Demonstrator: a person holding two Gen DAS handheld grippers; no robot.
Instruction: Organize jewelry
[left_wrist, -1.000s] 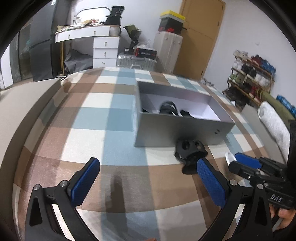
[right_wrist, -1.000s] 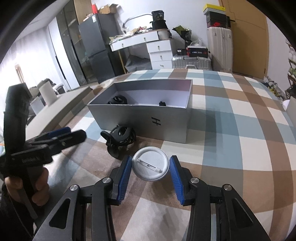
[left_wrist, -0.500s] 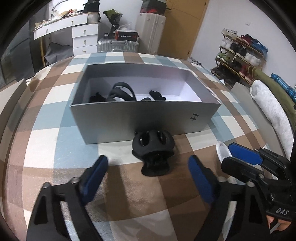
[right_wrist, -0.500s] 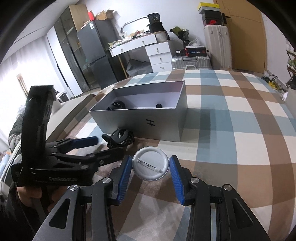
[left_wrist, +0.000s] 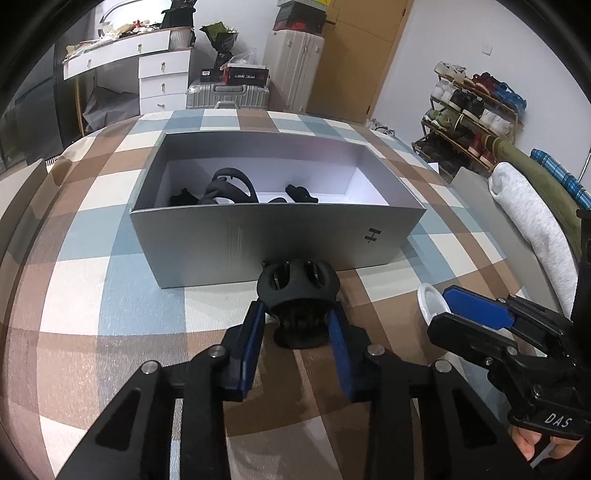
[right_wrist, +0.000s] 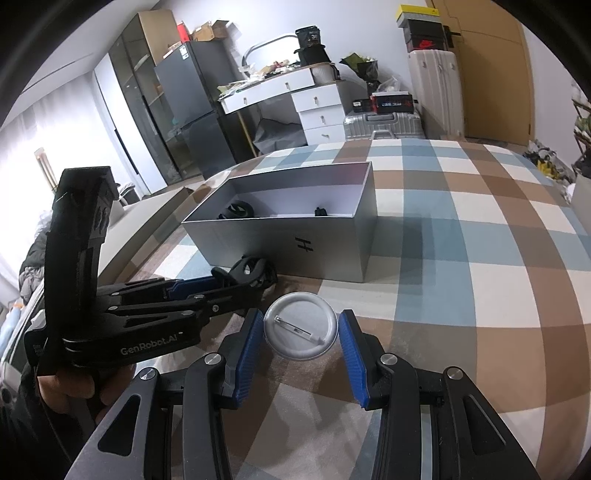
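A black hair claw clip (left_wrist: 297, 284) lies on the checked cloth in front of the grey box (left_wrist: 258, 229). My left gripper (left_wrist: 297, 321) has its blue pads closed against the clip's lower part; it also shows in the right wrist view (right_wrist: 207, 288) beside the clip (right_wrist: 253, 267). My right gripper (right_wrist: 301, 330) is shut on a round white pin badge (right_wrist: 300, 325), pin side up, low over the cloth; it shows in the left wrist view (left_wrist: 443, 310) with the badge (left_wrist: 428, 301). Black hair accessories (left_wrist: 225, 188) lie inside the box.
The box (right_wrist: 280, 236) stands open on a bed with a blue, brown and white checked cover (right_wrist: 461, 258). A desk, suitcases and a shoe rack (left_wrist: 476, 107) stand beyond the bed. A grey pillow (left_wrist: 532, 218) lies at the right edge.
My left gripper has moved forward to the claw clip and closed its wide-open jaws onto it. My right gripper has kept hold of the badge, almost still.
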